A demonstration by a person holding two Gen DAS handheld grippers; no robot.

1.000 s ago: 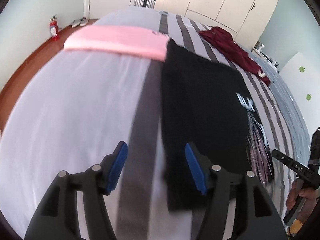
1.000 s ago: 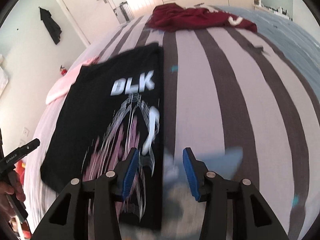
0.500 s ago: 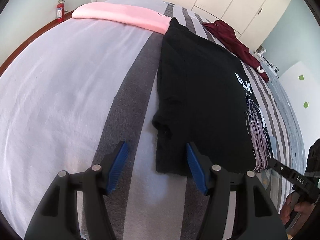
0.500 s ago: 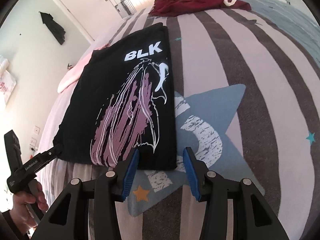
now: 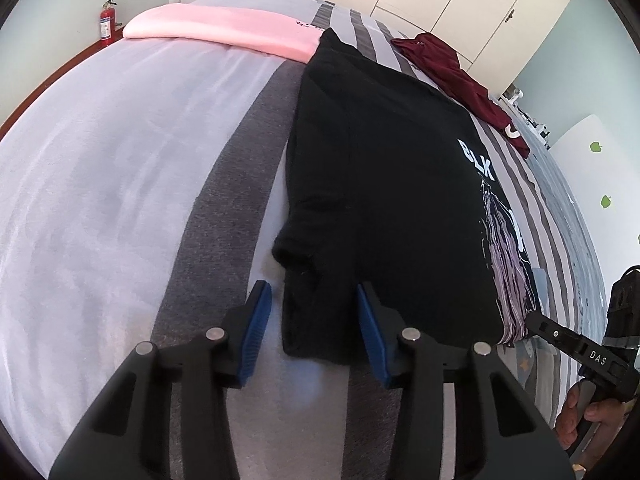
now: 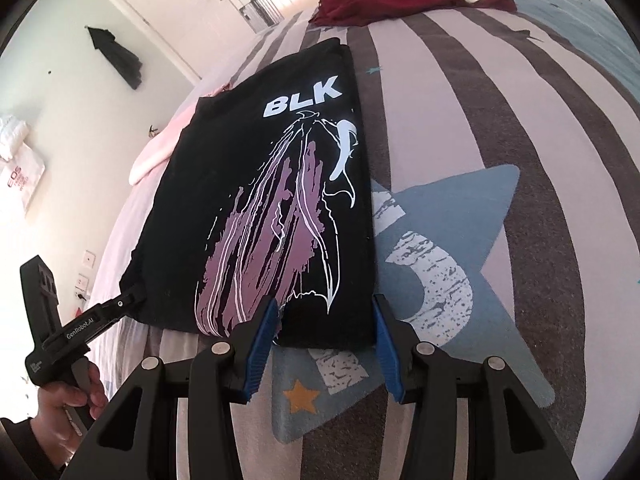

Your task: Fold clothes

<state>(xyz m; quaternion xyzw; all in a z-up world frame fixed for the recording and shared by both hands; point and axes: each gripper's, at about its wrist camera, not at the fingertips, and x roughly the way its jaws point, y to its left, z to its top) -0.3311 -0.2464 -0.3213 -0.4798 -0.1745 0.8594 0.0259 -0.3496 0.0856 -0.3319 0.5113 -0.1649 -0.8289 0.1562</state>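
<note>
Both claws wide apart, holding nothing: left claw (image 5: 310,326) low in its frame at one near corner of the black shirt (image 5: 384,184), right claw (image 6: 325,334) low in its frame at the other near corner. Shirt flat on the bed (image 5: 120,160), sides folded in, long and thin. Maybe one more fold left. Pink top (image 5: 224,26) folded, upper left. Red top (image 6: 400,0) crumpled, top of frame, left to fold.
</note>
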